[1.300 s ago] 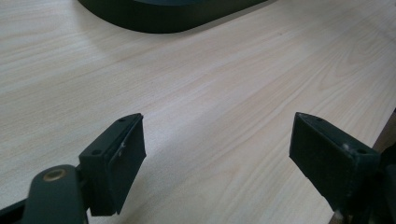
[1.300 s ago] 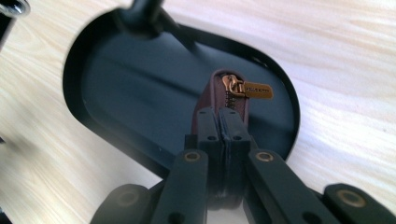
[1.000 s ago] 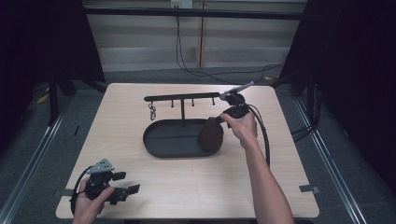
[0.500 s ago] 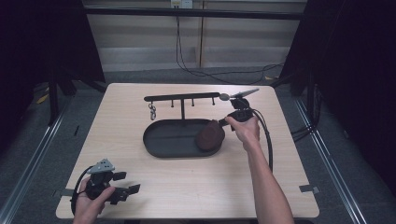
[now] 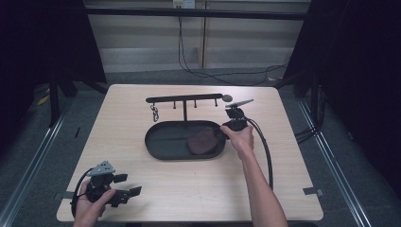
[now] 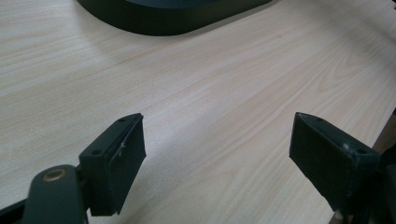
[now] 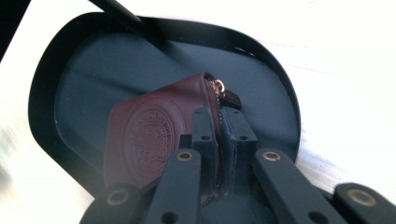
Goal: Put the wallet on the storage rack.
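Note:
A maroon leather pouch (image 5: pixel 203 140) with an embossed seal lies tilted at the right end of a black oval tray (image 5: pixel 156 142). My right gripper (image 5: pixel 221 132) comes at it from the right, low over the tray rim. In the right gripper view the pouch (image 7: pixel 149 130) has its zipper edge pinched between the jaws of my right gripper (image 7: pixel 219 116), which have just been opening slightly while the pads still touch it. The tray floor (image 7: pixel 70 93) lies right under the pouch. My left gripper (image 5: pixel 128 184) rests open at the near left corner, with bare wood between the jaws of the left gripper (image 6: pixel 217 149).
A black hook rack (image 5: pixel 184 100) stands just behind the tray, with a small key ring (image 5: pixel 154 112) hanging at its left end. The right gripper's cable (image 5: pixel 265 151) trails toward the front. The table's (image 5: pixel 283 142) near edge is close behind the left hand.
The right hand has come down with the pouch, which now sits lower in the tray. The left hand has stayed where it was.

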Available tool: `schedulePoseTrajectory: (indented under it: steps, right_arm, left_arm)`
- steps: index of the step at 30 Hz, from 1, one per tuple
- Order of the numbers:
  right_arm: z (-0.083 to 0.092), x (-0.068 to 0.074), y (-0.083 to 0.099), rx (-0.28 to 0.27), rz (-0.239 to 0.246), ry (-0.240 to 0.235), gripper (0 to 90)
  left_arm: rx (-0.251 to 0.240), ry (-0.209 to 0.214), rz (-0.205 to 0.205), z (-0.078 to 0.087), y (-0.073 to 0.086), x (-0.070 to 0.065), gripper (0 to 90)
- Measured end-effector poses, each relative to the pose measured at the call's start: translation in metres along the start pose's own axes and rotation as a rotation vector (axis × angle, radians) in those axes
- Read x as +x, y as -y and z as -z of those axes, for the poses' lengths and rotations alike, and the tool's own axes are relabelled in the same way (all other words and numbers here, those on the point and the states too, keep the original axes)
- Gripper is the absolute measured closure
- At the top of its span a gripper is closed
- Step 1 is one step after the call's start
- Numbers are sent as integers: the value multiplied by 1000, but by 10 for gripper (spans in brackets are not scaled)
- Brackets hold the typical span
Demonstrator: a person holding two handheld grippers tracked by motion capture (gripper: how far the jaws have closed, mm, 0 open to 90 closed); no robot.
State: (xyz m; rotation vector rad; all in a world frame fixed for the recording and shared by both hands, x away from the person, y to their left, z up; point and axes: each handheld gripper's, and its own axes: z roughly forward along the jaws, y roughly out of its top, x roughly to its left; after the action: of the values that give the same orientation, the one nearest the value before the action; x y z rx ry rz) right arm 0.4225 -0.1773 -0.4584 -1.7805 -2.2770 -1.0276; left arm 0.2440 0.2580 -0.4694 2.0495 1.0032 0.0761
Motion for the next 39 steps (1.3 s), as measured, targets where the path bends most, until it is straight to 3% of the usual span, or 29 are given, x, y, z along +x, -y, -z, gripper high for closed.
schedulePoseTrajectory:
  steps: [8, 12, 19, 24, 25, 29, 39]
  right_arm:
    - [7, 1, 7, -70, 19, -19, 661]
    - [18, -2, 12, -99, 38, -3, 573]
    - [29, 0, 20, -129, 83, 2, 334]
    - [32, 1, 28, -143, 90, 37, 184]
    - [33, 1, 29, -145, 96, 42, 181]
    - [38, 3, 38, -163, 111, 44, 169]
    - [62, -2, 58, -202, 123, 85, 152]
  left_arm:
    - [-2, -6, 11, -2, -2, 2, 175]
    - [-5, -3, 12, -3, -2, 1, 174]
    - [-10, 9, 6, -3, -3, -1, 175]
    - [-16, -30, 34, -2, -2, 1, 178]
    - [-3, -50, 36, -2, -2, 2, 185]
    - [5, -61, 59, -1, 0, 5, 192]
    - [8, -49, 56, -1, -1, 5, 192]
